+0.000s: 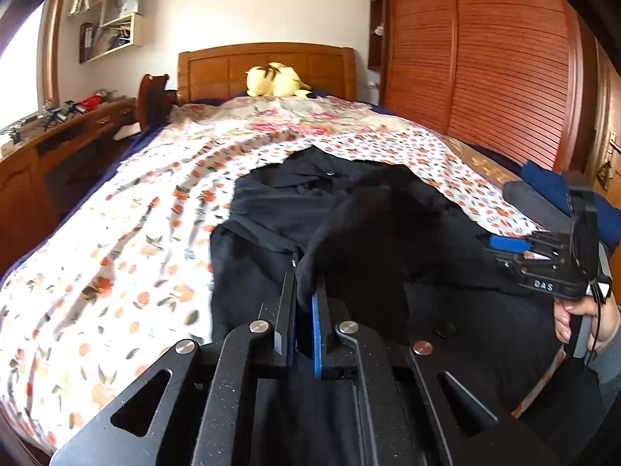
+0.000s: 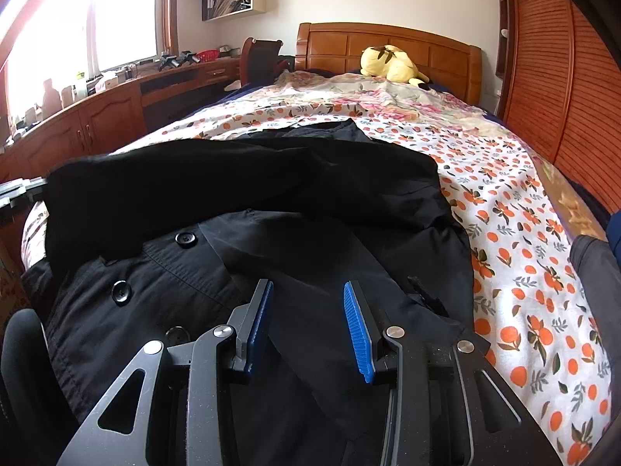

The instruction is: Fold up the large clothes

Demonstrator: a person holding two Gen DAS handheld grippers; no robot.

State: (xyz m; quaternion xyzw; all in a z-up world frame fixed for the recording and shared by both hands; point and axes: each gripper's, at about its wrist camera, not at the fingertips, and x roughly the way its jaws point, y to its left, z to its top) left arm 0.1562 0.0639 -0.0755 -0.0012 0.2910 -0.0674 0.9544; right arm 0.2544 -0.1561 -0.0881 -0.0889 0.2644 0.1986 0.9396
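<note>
1. Black cloth fills the near part of both views — a coat (image 2: 295, 233) with large dark buttons (image 2: 185, 239) lies spread over the foot end of the bed (image 1: 116, 240), on a white sheet printed with oranges.
2. The left tool (image 1: 304, 279) is clenched on a raised fold of the coat; the cloth rises from between its blue-padded fingers (image 1: 316, 322) and drapes forward over the rest of the garment.
3. The right tool (image 2: 308, 291) is released, its two blue pads (image 2: 359, 326) wide apart above the coat front, with nothing between them.
4. In the left wrist view the right tool (image 1: 504, 246) shows from the side at the right edge, held by a hand (image 1: 578, 318) just over the coat's right side.
5. In the right wrist view one thick fold of the coat lies across its upper part, running from the left edge of the bed toward the middle.
6. A yellow soft toy (image 1: 275, 81) rests at the head of the bed against the wooden headboard (image 1: 233, 70), well apart from the coat.
7. A folded dark blue garment (image 1: 543, 182) lies at the right edge of the bed, near the slatted wooden wardrobe doors (image 1: 485, 58).
8. A wooden tabletop (image 2: 116, 89) with small items runs along the left wall below the window.
</note>
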